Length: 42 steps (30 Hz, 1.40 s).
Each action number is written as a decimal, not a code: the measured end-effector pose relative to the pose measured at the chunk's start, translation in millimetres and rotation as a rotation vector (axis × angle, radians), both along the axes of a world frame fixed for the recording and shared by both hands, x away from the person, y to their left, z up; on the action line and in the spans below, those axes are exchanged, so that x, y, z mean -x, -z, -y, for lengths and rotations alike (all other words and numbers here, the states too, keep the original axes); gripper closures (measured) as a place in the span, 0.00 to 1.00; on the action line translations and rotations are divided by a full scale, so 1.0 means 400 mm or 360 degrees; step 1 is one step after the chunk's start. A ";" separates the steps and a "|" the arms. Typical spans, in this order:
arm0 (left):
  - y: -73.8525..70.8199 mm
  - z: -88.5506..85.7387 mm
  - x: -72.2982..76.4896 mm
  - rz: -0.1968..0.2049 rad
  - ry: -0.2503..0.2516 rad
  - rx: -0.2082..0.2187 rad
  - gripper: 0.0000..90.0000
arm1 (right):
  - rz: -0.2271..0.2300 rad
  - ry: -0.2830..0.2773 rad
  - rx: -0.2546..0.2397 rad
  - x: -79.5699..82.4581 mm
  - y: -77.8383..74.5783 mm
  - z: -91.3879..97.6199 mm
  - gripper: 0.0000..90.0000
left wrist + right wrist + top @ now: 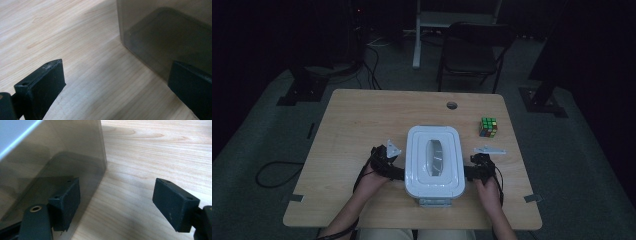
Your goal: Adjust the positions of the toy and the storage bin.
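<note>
Dim rm, grey floor (257, 150), chair (472, 50)

Box (433, 160) between grippers; cube (488, 127) right.

Both forearms are bare, with no sleeves showing, and light-coloured trousers show at the bottom edge. The left gripper (398, 172) is black, with a dark cable looping off its back and a grey three-cornered plate on top. The right gripper (468, 173) is black too, its cable trailing past the wrist. Up close, the jaws are flat, matte black blocks with bevelled edges and small screw holes; one arm carries a brass-ringed hole.
</note>
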<state>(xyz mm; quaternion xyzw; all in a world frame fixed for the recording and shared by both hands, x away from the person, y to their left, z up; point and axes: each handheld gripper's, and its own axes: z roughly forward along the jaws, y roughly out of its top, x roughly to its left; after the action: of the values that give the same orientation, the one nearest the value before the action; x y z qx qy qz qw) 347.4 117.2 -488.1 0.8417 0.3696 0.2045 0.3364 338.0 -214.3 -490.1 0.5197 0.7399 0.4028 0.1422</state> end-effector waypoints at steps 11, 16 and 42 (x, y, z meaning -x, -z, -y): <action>0.009 0.005 0.037 0.0000 0.0048 0.0044 0.02 | 0.0007 0.0038 -0.0015 0.056 -0.006 0.013 0.25; 0.022 0.005 0.045 -0.0015 0.0062 0.0072 0.02 | -0.0011 0.0036 -0.0016 0.068 0.010 0.023 0.24; 0.051 -0.256 0.104 -0.0104 -0.0089 0.0220 0.02 | 0.0073 0.0149 0.0034 -0.081 0.025 0.161 0.13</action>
<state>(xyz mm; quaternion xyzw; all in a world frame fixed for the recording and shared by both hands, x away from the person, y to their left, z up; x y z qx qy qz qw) 305.8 219.5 -508.4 0.8120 0.4170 0.1604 0.3756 370.5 -278.8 -499.9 0.5428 0.7157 0.3995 0.1834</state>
